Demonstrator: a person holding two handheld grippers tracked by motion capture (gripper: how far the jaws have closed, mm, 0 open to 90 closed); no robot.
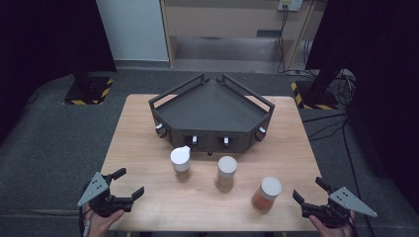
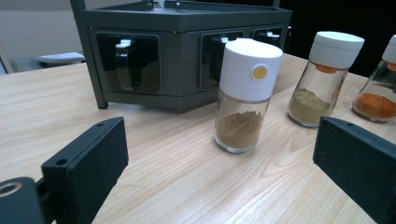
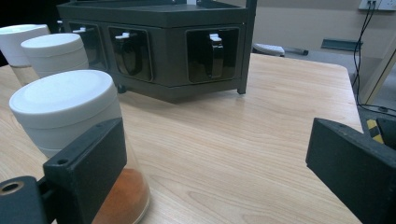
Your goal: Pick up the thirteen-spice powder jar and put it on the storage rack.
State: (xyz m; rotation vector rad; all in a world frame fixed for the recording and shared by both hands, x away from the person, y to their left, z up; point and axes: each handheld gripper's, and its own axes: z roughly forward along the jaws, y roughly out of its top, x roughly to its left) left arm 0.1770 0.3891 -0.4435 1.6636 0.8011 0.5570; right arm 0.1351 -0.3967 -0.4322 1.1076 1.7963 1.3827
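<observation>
A light wooden table [image 1: 148,148] stands on dark grey carpet [image 1: 49,143]. Beyond it, a pale wall panel [image 1: 132,29] meets a beige wooden unit with an open recess [image 1: 222,47]. A white wall socket [image 1: 289,4] feeds black cables [image 1: 282,34] trailing down. Black stands with yellow-and-black striped bases [image 1: 89,91] flank the table on both sides. The far corners lie in deep shadow.

Three white-capped spice jars [image 1: 227,173] before a dark rack [image 1: 211,111], open hand-held grippers [image 1: 126,187] flanking.
</observation>
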